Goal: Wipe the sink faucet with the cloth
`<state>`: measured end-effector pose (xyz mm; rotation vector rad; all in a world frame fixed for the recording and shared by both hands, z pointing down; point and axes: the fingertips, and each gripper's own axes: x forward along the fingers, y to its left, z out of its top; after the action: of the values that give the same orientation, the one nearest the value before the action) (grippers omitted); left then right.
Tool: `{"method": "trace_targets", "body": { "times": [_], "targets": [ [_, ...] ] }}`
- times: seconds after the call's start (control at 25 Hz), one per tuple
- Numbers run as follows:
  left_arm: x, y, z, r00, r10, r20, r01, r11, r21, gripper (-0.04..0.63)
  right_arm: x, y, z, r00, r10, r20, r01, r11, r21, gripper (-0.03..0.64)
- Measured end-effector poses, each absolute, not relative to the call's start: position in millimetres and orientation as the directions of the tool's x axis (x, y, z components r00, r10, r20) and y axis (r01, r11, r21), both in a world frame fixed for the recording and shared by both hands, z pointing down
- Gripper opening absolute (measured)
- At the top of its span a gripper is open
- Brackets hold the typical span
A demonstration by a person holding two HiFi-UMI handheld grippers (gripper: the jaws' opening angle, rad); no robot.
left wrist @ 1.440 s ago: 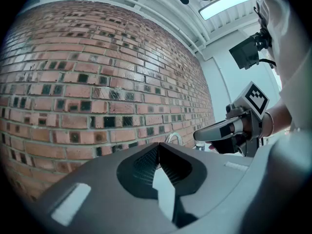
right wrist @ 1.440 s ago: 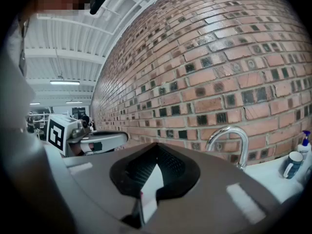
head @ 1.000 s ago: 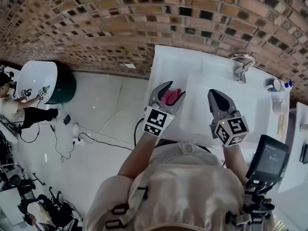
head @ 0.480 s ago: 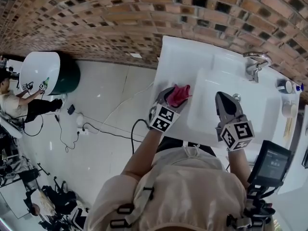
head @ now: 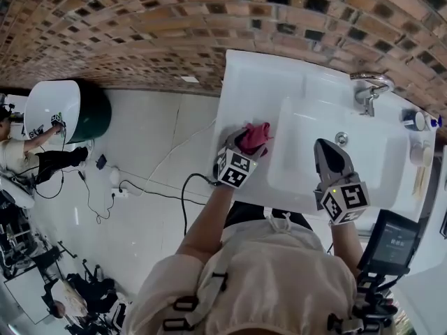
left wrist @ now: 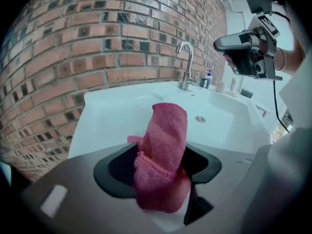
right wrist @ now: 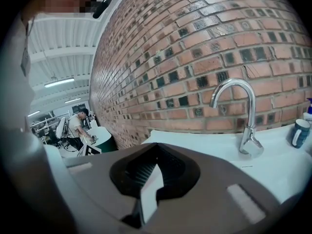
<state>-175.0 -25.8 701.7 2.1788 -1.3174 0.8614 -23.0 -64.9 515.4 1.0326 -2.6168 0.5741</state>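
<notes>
The wiping has not begun, as far as these views show: the pink cloth (left wrist: pixel 163 150) is nowhere near the faucet (right wrist: pixel 250 130). The cloth stands bunched between the jaws of the left gripper (head: pixel 244 145), which are spread wide. Ribbed pad shows bare on either side of the fabric, so it looks to sit loose rather than pinched, its lower folds slumped toward the gripper's body. Below and just ahead of that gripper is the flat left edge of the white sink (head: pixel 251 82), and the cloth seems to rest on it, or very close above it. From the left gripper the faucet lies well ahead and to the right, across the whole basin, against the brick wall. The right gripper (head: pixel 328 160) hovers over the near part of the basin, its jaws pressed together at the tips with nothing between them (only a sliver of white sink shows through the gap lower down). The faucet rises ahead of it and slightly to its right, well apart from it. What is left, then, is nearly everything. The cloth needs a firm grip and has to be carried across the basin to the spout. The spout and its base then have to be rubbed down, and no contact with the metal has yet been made.
</notes>
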Motion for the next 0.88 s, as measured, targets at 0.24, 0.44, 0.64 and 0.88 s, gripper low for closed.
{"method": "trace_targets", "body": {
  "times": [0.24, 0.44, 0.64, 0.88],
  "targets": [
    [-186.6, -30.3, 704.4, 0.280, -0.634, 0.721, -0.920, -0.393, 0.011, 0.181, -11.1, -66.8, 514.9, -0.697, -0.601, 0.391, -0.710, 0.654, -0.261, -0.011],
    [-187.9, -33.1, 701.5, 0.271, -0.623, 0.734, -0.927, -0.375, 0.024, 0.126, -3.9, -68.6, 510.2, -0.690, -0.612, 0.387, -0.718, 0.646, -0.258, -0.011],
    [-181.3, -46.5, 678.5, 0.315, -0.668, 0.674, -0.924, -0.377, 0.059, 0.107, -0.9, -70.0, 504.6, -0.696, -0.621, 0.361, -0.713, 0.656, -0.246, -0.011],
    [-150.6, -79.6, 599.5, 0.378, -0.767, 0.518, -0.913, -0.403, 0.069, 0.107, 14.6, -71.0, 473.1, -0.688, -0.652, 0.318, -0.722, 0.657, -0.217, -0.011]
  ]
}}
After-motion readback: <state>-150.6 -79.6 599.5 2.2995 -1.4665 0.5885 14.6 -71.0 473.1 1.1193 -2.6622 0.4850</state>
